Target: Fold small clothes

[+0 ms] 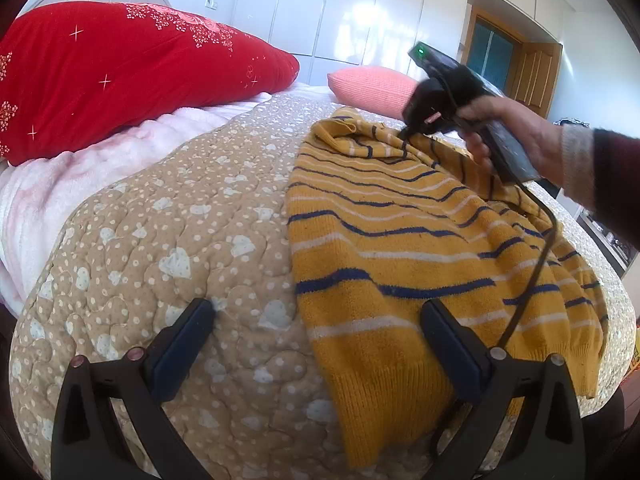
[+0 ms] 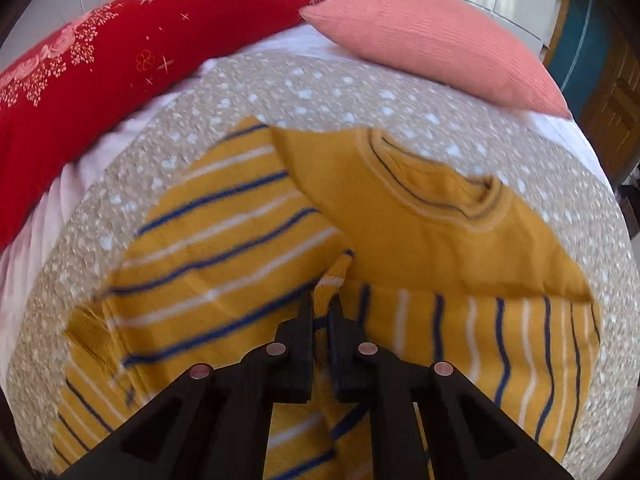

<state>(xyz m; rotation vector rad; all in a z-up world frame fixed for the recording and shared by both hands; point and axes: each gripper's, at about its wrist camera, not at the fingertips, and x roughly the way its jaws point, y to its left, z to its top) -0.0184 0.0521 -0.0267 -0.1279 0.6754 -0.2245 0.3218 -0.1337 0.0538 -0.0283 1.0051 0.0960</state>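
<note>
On the quilt (image 1: pixel 160 240), striped sweater (image 2: pixel 240 240), right tongs (image 2: pixel 322 308) seemingly pinching it

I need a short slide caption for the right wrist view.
Right claw shut on a fold of the yellow striped sweater, spread on the quilted bedspread.

Left tool (image 1: pixel 316 316) agape, right tool (image 2: pixel 322 308) clamped.

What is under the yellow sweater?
The sweater lies on a beige quilt with white hearts, which shows all around it. The part of the quilt beneath the sweater is covered.
</note>
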